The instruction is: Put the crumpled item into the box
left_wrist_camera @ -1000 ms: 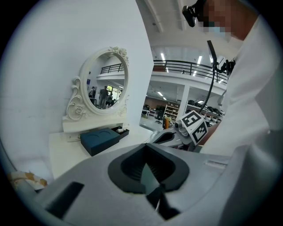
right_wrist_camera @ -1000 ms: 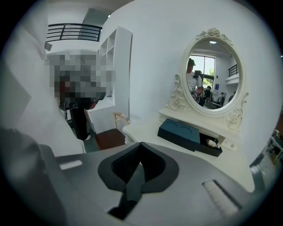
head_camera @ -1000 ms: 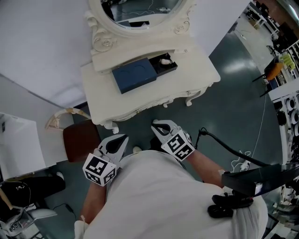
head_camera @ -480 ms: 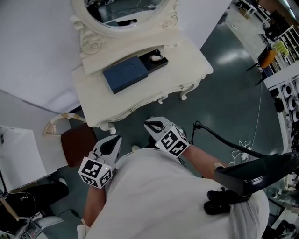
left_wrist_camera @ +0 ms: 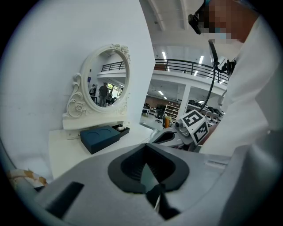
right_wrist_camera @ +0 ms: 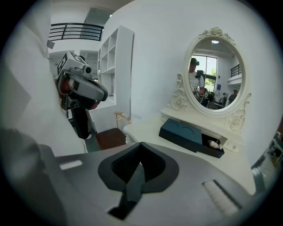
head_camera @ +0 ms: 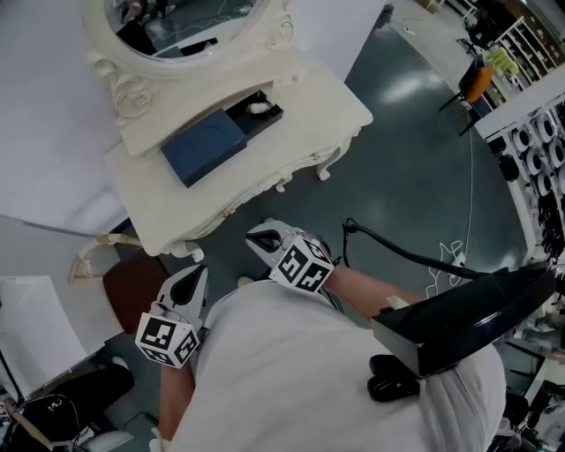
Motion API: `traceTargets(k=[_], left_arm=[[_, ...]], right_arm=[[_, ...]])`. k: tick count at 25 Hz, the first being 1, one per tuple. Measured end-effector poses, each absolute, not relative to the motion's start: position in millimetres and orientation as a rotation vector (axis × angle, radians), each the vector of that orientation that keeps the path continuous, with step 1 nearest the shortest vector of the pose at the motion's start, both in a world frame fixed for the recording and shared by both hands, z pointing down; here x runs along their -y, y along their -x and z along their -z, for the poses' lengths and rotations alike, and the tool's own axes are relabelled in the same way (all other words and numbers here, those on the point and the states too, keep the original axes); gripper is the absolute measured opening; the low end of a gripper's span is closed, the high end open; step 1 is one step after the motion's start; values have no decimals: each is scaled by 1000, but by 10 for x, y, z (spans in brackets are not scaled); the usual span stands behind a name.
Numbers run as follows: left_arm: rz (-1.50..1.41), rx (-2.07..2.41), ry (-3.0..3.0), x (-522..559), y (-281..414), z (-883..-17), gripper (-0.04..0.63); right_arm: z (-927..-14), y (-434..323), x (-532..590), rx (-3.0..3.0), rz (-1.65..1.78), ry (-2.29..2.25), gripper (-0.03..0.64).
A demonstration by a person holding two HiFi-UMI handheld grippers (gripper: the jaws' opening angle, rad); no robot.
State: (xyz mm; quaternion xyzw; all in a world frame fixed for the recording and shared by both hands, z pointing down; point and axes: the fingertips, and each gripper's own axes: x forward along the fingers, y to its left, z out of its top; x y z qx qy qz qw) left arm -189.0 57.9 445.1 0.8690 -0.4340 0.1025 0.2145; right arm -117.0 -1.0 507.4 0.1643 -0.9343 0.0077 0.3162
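A dark blue box (head_camera: pixel 202 146) lies on the white dressing table (head_camera: pixel 305 115), its drawer (head_camera: pixel 265 112) slid out to the right. A small white crumpled item (head_camera: pixel 257 108) rests inside the drawer, also visible as the crumpled item (right_wrist_camera: pixel 214 144) in the right gripper view. Both grippers hang close to the person's body, well short of the table. My left gripper (head_camera: pixel 196 274) is shut and holds nothing. My right gripper (head_camera: pixel 256 237) is shut and empty too. The box (left_wrist_camera: pixel 101 137) shows far beyond the left jaws.
An oval mirror (head_camera: pixel 177 22) in an ornate white frame stands behind the box. A brown-seated chair (head_camera: pixel 132 291) sits left of the table. A black cable (head_camera: pixel 402 256) runs over the dark floor on the right. A white cabinet (head_camera: pixel 35 322) stands at the lower left.
The table and box have slid toward the upper left of the head view. Both grippers stayed shut near the body, drifting left and down in the picture.
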Motion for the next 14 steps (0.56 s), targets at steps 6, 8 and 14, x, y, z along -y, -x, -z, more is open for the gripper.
traceTargets(k=[6, 8, 14], left_arm=[[-289, 1192, -2408, -444, 1825, -4474, 3], [-292, 1185, -2409, -383, 1792, -4476, 2], [-305, 1143, -2419, -66, 1713, -4438, 3]], right_arm=[[-5100, 1122, 117, 2461, -28, -428, 0], [-5109, 1087, 167, 2460, -33, -431, 0], [-5112, 956, 482, 2437, -56, -471, 0]])
